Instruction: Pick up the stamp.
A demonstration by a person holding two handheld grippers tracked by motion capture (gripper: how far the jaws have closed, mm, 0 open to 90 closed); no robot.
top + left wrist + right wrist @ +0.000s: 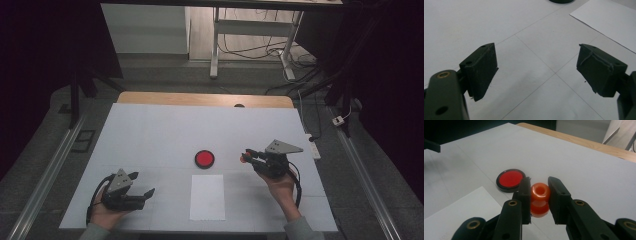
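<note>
High view: white table (150,130) with a red disc in a black rim (204,159) near the centre and a white paper sheet (207,197) just below it. The left gripper (142,185) rests at the lower left, jaws apart, nothing between them. The right gripper (246,156) is right of the disc, clamped on 1 small orange piece (243,159).

Left gripper view: 2 black jaws spread wide over bare table; a corner of the paper sheet (609,20) lies at the upper right.

Right gripper view: 2 jaws pressed on either side of the orange piece (540,192), a rounded spool with a hole on top, held just beside the red disc (510,179) and above the table.
</note>
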